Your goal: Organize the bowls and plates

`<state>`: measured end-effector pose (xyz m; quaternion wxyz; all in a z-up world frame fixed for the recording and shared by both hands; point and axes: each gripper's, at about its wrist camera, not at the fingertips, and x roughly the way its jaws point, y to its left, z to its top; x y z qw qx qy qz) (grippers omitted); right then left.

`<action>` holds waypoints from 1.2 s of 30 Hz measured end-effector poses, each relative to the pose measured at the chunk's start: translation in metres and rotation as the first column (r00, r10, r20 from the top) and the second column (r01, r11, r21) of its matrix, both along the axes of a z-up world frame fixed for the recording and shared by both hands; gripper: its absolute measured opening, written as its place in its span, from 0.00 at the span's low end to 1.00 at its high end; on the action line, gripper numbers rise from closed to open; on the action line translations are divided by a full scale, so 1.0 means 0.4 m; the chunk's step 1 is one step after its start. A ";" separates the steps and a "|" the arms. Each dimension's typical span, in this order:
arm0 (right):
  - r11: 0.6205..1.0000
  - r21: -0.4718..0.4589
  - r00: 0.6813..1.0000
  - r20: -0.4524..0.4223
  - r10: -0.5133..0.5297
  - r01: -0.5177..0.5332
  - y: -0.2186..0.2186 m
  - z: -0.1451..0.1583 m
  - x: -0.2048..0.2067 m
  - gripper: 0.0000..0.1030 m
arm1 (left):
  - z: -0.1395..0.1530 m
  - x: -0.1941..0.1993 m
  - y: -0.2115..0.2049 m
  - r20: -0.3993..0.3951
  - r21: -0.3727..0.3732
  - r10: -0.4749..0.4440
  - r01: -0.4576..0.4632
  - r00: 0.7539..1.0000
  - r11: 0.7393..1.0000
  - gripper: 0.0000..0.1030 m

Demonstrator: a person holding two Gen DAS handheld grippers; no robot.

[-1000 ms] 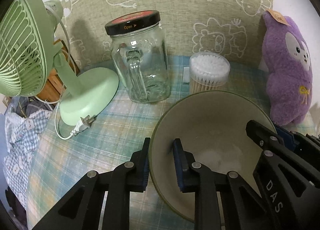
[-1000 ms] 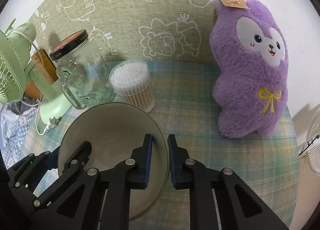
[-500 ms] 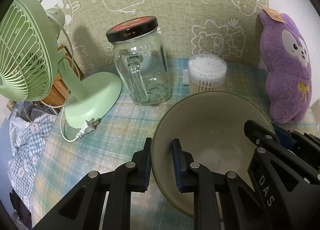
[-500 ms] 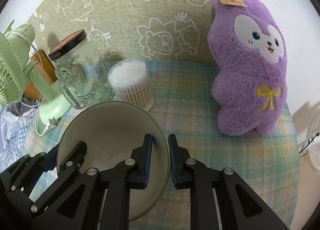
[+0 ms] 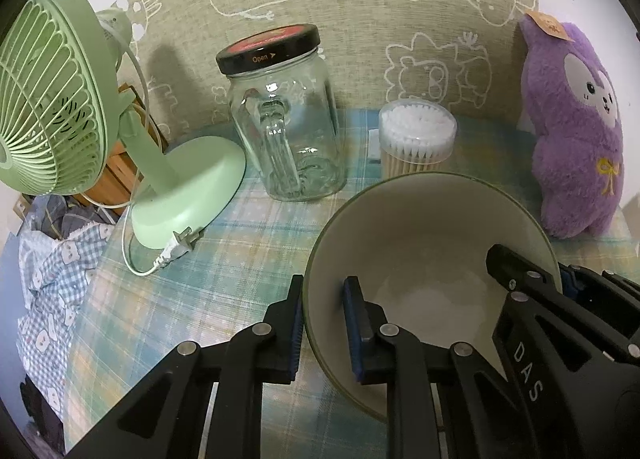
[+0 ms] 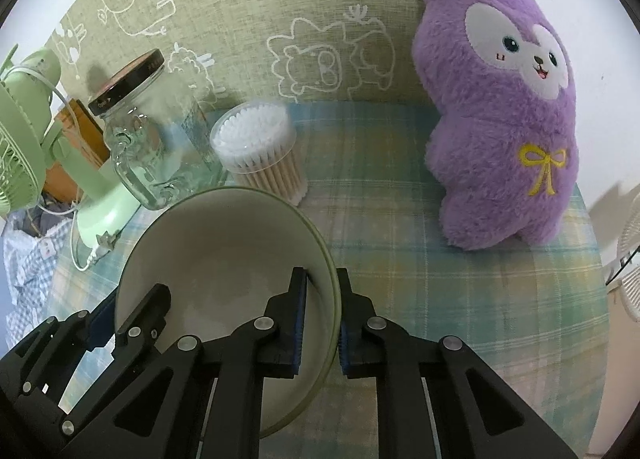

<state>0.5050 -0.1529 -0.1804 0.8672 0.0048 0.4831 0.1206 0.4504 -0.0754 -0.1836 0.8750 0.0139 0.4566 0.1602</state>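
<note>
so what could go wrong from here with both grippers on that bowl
1. The left gripper and right gripper each pinch only the thin rim of the bowl, on opposite sides; if one slips, it could tip and drop.
2. The glass jar and cotton swab tub stand just beyond the bowl; pushing it forward might knock them over.

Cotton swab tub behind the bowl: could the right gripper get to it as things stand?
Probably not yet. The right gripper is shut on the bowl rim, as is the left gripper. The cotton swab tub itself stands uncovered just past the bowl.
</note>
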 end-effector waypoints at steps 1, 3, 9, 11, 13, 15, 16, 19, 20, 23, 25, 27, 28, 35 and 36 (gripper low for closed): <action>1.000 0.002 1.000 0.002 -0.005 0.005 -0.002 0.001 -0.001 0.16 | 0.002 -0.001 -0.001 0.004 0.004 0.002 -0.002 1.000 1.000 0.16; 1.000 0.001 1.000 0.007 -0.008 0.008 -0.003 0.007 -0.001 0.16 | 0.007 -0.002 -0.003 0.015 0.015 0.002 -0.003 1.000 1.000 0.16; 1.000 -0.018 1.000 0.018 -0.004 0.004 -0.002 0.016 -0.003 0.16 | 0.010 -0.002 0.002 0.017 0.003 0.007 -0.007 1.000 1.000 0.17; 1.000 -0.027 1.000 0.022 0.004 -0.003 0.000 0.017 -0.004 0.16 | 0.010 -0.003 0.004 0.016 -0.001 0.004 -0.004 1.000 1.000 0.15; 0.999 -0.034 0.999 0.028 0.017 -0.016 0.003 0.019 -0.004 0.16 | 0.010 -0.003 0.005 0.012 -0.005 0.003 -0.003 1.000 1.000 0.14; 0.999 -0.033 1.000 0.026 0.015 -0.014 0.001 0.020 -0.004 0.16 | 0.010 -0.002 0.005 0.012 -0.008 0.005 -0.004 1.000 1.000 0.14; 0.999 -0.030 1.000 0.025 0.012 -0.012 0.001 0.020 -0.004 0.16 | 0.011 -0.002 0.005 0.010 -0.010 0.006 -0.006 1.000 1.000 0.14; 0.999 -0.039 0.999 0.036 0.011 -0.009 0.002 0.026 -0.008 0.16 | 0.013 -0.004 0.008 0.003 -0.028 0.007 -0.007 1.000 1.000 0.14; 0.999 -0.041 0.999 0.038 0.012 -0.010 0.002 0.029 -0.009 0.16 | 0.015 -0.005 0.006 0.006 -0.027 0.006 -0.006 1.000 1.000 0.14; 0.999 -0.042 0.999 0.044 0.011 -0.009 0.000 0.039 -0.014 0.16 | 0.021 -0.010 0.002 0.012 -0.028 0.005 -0.005 1.000 1.000 0.13; 0.999 -0.043 0.999 0.049 0.008 -0.006 -0.003 0.047 -0.019 0.16 | 0.028 -0.016 -0.001 0.016 -0.028 0.003 -0.002 1.000 1.000 0.13; 0.999 -0.042 0.999 0.052 0.005 -0.003 -0.006 0.056 -0.028 0.16 | 0.037 -0.025 -0.005 0.020 -0.027 0.000 0.001 1.000 1.000 0.13; 0.999 -0.041 0.999 0.052 0.004 -0.002 -0.006 0.060 -0.031 0.16 | 0.040 -0.028 -0.004 0.020 -0.027 -0.001 0.002 1.000 1.000 0.13; 0.999 -0.033 0.998 0.059 -0.011 0.013 -0.009 0.100 -0.076 0.15 | 0.078 -0.069 -0.011 0.027 -0.017 -0.016 0.016 0.999 1.000 0.13; 0.999 -0.032 0.998 0.059 -0.014 0.016 -0.009 0.106 -0.082 0.15 | 0.085 -0.077 -0.012 0.029 -0.018 -0.017 0.018 0.999 1.000 0.13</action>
